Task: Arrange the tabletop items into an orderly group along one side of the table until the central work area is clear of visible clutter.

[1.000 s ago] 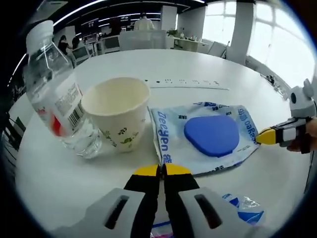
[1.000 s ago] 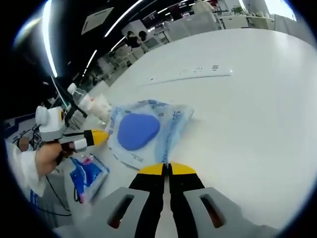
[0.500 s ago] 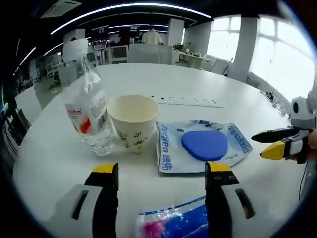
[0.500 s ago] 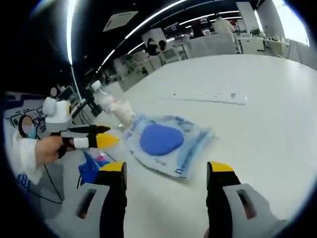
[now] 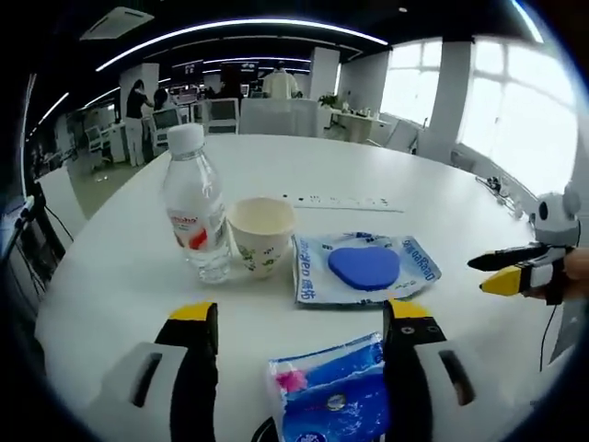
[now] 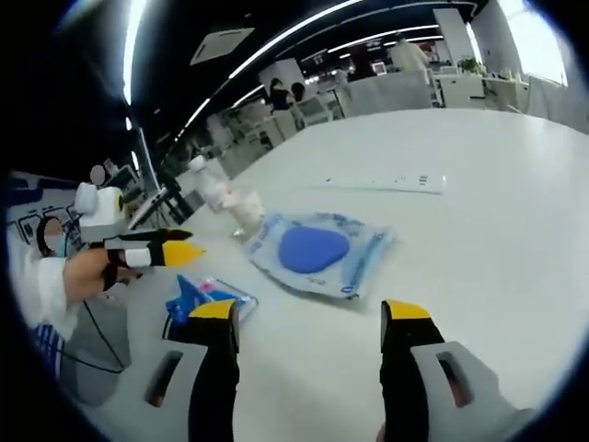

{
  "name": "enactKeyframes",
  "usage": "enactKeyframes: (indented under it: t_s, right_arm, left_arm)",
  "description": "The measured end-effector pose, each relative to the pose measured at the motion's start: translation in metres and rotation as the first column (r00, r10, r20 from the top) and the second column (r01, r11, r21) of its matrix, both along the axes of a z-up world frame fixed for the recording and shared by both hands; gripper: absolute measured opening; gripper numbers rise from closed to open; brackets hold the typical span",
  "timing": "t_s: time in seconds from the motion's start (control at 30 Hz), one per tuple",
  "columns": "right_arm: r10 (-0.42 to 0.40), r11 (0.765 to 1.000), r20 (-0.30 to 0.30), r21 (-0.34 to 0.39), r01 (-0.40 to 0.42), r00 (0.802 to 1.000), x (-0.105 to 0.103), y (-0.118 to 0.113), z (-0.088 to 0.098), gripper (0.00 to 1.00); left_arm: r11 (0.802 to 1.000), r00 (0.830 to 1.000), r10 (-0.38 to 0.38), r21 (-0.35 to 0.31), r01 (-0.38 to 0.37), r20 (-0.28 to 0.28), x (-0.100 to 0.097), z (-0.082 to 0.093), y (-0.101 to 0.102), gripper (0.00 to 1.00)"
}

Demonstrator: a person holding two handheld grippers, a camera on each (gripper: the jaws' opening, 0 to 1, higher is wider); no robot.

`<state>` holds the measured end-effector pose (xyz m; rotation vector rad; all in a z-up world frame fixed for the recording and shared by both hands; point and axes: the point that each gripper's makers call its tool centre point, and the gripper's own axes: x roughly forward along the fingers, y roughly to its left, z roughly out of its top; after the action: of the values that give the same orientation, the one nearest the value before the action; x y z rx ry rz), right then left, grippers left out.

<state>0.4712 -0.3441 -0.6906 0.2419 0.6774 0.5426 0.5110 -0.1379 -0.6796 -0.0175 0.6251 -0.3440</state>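
Both the left gripper (image 5: 299, 318) and right gripper (image 6: 306, 313) gape wide, empty; bottle (image 5: 197, 214), cup (image 5: 261, 235) and wipes (image 5: 363, 269) line up at 12 o'clock, blue packet (image 5: 333, 394) loose at 6, probably next

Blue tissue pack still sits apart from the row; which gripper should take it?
Probably left: the left gripper hangs open with the blue tissue pack between its jaws. The right gripper is open too, but farther off.
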Motion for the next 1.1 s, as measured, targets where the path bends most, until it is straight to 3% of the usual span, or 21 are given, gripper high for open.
enactKeyframes:
  t_s: [0.27,0.6,0.8,0.9,1.1]
  right_arm:
    - [-0.008,1.000,-0.005,0.006,0.008,1.000,-0.015,0.003,0.000,0.59]
    - [-0.007,1.000,-0.022,-0.023,0.007,1.000,-0.015,-0.001,-0.001,0.57]
    - [0.024,1.000,-0.018,0.000,-0.024,1.000,-0.020,0.019,0.002,0.52]
    - [0.064,0.998,-0.043,0.007,-0.064,0.997,-0.027,0.036,-0.006,0.52]
    - [0.127,0.992,-0.087,0.027,-0.125,0.988,-0.041,0.061,-0.018,0.50]
  left_arm:
    - [1.000,1.000,-0.001,0.007,0.001,-0.014,-0.008,-0.004,0.010,0.73]
    - [1.000,1.000,-0.024,0.002,0.024,-0.014,-0.008,-0.004,0.007,0.73]
    - [0.999,0.999,-0.032,-0.004,0.032,-0.035,-0.019,-0.010,0.014,0.71]
    - [0.999,0.998,-0.041,0.003,0.041,-0.047,-0.030,-0.014,0.019,0.70]
    - [1.000,0.997,0.010,-0.012,-0.011,-0.074,-0.045,-0.025,0.037,0.68]
